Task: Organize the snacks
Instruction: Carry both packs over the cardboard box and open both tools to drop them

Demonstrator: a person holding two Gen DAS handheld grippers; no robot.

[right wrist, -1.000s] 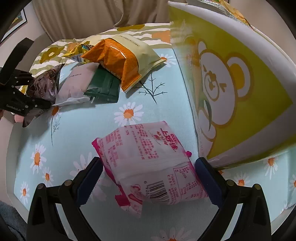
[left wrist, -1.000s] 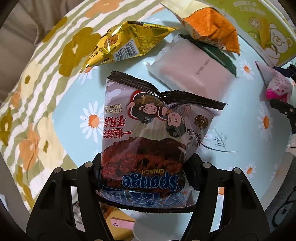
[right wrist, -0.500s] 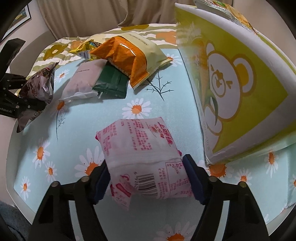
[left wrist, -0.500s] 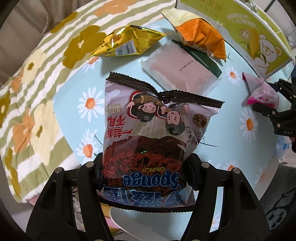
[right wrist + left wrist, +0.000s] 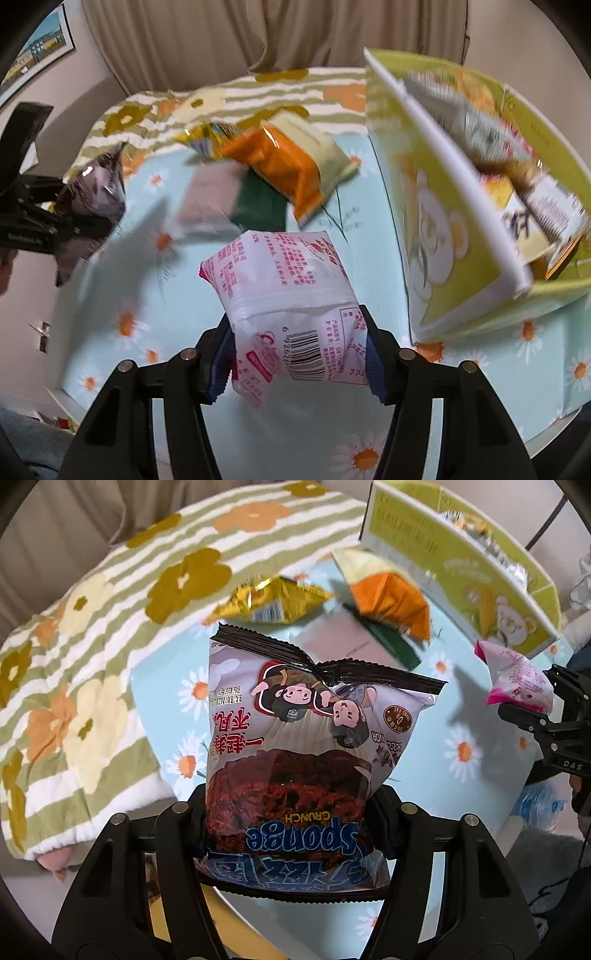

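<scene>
Jaws of left gripper (image 5: 288,827) clamp sponge bag (image 5: 295,746) mid-frame; right gripper (image 5: 295,350) pinches pink bag (image 5: 284,295), both lifted off surface (image 5: 177,295), likely bound for box (image 5: 443,229) upper right.

Left gripper (image 5: 291,812): my jaws clamped on both sides of the Sponge Crunch packet (image 5: 295,746), held raised. Right gripper (image 5: 297,350): jaws closed on the pink packet (image 5: 284,295), also lifted clear, pointing forward.

green packet (image 5: 393,644) mostly hidden under orange bag (image 5: 391,602), box contents (image 5: 517,155) motion-blurred
</scene>
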